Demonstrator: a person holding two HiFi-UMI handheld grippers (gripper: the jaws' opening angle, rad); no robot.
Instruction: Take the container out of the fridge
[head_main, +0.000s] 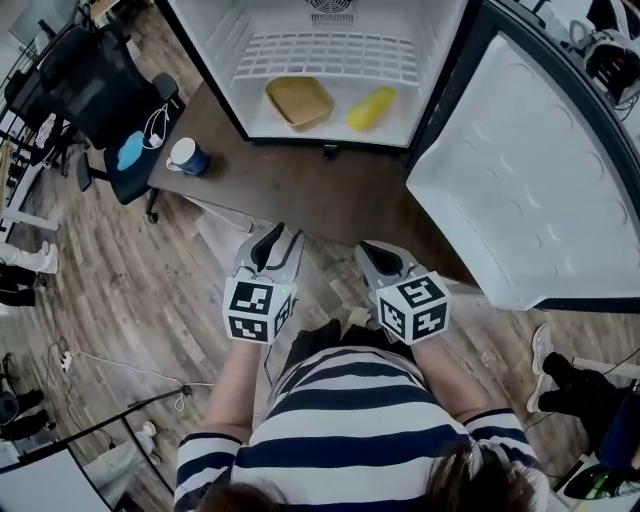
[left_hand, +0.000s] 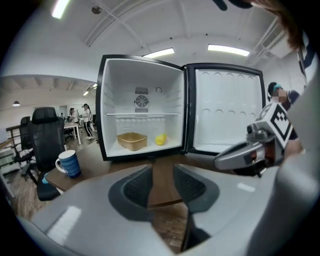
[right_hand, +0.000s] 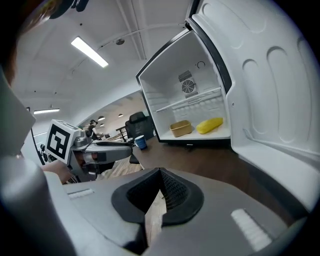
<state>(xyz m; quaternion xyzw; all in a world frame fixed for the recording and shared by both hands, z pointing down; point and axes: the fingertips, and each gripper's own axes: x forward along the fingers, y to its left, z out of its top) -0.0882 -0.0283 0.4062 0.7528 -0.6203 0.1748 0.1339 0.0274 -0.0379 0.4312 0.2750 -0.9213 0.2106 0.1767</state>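
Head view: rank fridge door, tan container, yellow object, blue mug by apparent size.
1. Fridge door
2. Tan container
3. Yellow object and blue mug: about alike, and the mug is nearer the camera, so unranked.

A blue mug (head_main: 187, 156) with a white rim stands on a dark wooden table (head_main: 300, 190), ahead and left of the jaws of the left gripper (head_main: 272, 235). Farther left, a black office chair (head_main: 95, 70) stands on wood-plank flooring (head_main: 130, 280).

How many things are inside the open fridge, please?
2. The tan container lies on the fridge floor at left; a yellow object lies to its right, apart from it. The shelf above looks bare.
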